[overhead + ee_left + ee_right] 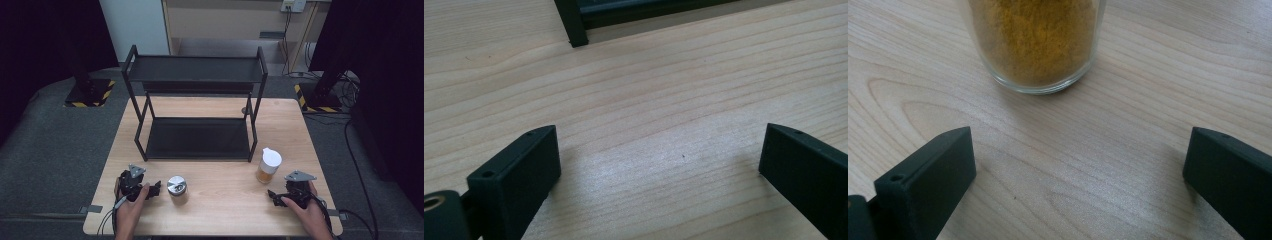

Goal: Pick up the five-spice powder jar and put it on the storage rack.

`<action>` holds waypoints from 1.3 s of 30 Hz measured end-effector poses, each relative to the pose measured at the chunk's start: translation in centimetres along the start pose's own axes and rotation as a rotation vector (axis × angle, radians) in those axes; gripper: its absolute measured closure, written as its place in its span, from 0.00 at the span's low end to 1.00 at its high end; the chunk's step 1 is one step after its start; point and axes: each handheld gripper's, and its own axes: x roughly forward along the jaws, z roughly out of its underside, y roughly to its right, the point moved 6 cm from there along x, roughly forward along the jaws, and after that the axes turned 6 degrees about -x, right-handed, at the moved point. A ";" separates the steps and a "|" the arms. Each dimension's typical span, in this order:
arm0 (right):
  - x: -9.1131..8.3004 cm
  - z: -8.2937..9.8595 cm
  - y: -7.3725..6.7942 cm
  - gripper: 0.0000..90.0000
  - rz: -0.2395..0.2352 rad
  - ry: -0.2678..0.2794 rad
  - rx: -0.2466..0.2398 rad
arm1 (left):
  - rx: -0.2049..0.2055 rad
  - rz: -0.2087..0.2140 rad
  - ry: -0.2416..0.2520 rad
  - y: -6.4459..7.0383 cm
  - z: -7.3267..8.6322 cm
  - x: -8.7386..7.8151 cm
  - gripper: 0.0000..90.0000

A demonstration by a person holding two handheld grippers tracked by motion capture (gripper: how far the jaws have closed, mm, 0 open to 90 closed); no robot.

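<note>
A glass jar of yellow-brown powder with a white lid (268, 165) stands on the wooden table near the front right; its glass base (1034, 45) is close ahead of my right gripper's jaws. A small jar with a shiny metal lid (176, 188) stands at the front middle. My left gripper (156, 189) rests on the table just left of that jar, open, with bare wood between its jaws (659, 155). My right gripper (272, 196) lies just below the powder jar, open and empty (1078, 155).
A black two-tier metal rack (196, 107) stands at the back middle of the table (225, 210), both shelves bare; one of its legs (572, 22) is ahead of the left gripper. Cables and stand bases lie on the floor around the table.
</note>
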 end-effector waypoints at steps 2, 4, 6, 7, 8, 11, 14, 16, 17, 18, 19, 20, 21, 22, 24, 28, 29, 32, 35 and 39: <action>0.0 0.0 0.0 0.02 0.000 0.000 0.000 | 0.002 -0.001 0.003 0.0 0.0 -0.1 0.02; 0.0 0.0 0.0 0.02 0.000 0.000 0.000 | -0.001 0.001 0.008 0.1 -0.1 -0.2 0.02; 0.0 0.0 0.0 0.02 0.000 0.000 0.000 | -0.006 0.006 0.015 0.2 -0.1 -0.4 0.02; 0.0 0.0 0.0 0.02 0.000 0.000 0.000 | -0.011 0.009 0.019 0.2 -0.1 -0.5 0.02; 0.0 0.0 0.0 0.02 0.000 0.000 0.000 | -0.016 0.011 0.024 0.1 -0.1 -0.6 0.02; 0.0 0.0 0.0 0.02 0.000 0.000 0.000 | -0.032 0.012 0.048 0.1 -0.2 -1.1 0.02; 0.0 0.0 0.0 0.02 0.000 0.000 0.000 | -0.033 0.015 0.071 0.2 -0.2 -1.7 0.02; 0.0 0.0 0.0 0.02 0.000 0.000 0.000 | -0.045 0.028 0.089 0.2 -0.2 -2.1 0.02; 0.0 0.0 0.0 0.02 0.000 0.000 0.000 | -0.047 0.033 0.097 0.2 -0.2 -2.4 0.02; 0.0 0.0 0.0 0.02 0.000 0.000 0.000 | -0.048 0.036 0.103 0.2 -0.2 -2.5 0.02; 0.0 0.0 0.0 0.02 0.000 0.000 0.000 | -0.052 0.038 0.108 0.2 -0.2 -2.7 0.02; 0.0 0.0 0.0 0.02 0.000 0.000 0.000 | -0.048 0.032 0.113 0.3 -0.2 -2.9 0.02; 0.0 0.0 0.0 0.02 0.000 0.000 0.000 | -0.043 0.027 0.116 0.3 -0.3 -3.0 0.02; 0.0 0.0 0.0 0.02 0.000 0.000 0.000 | -0.042 0.025 0.119 0.3 -0.3 -3.1 0.02; 0.0 0.0 0.0 0.02 0.000 0.000 0.000 | -0.054 0.028 0.127 0.1 -0.3 -3.3 0.02; 0.0 0.0 0.0 0.02 0.000 0.000 0.000 | -0.053 0.023 0.140 0.1 -0.3 -3.8 0.02; 0.0 0.0 0.0 0.02 0.000 0.000 0.000 | -0.056 0.023 0.145 0.2 -0.3 -3.9 0.02; 0.0 0.0 0.0 0.02 0.000 0.000 0.000 | -0.054 0.023 0.161 0.3 -0.4 -4.3 0.02; 0.0 0.0 0.0 0.02 0.000 0.000 0.000 | -0.059 0.030 0.178 0.4 -0.4 -4.7 0.02; 0.0 0.0 0.0 0.02 0.000 0.000 0.000 | -0.056 0.036 0.196 0.7 -0.4 -5.3 0.02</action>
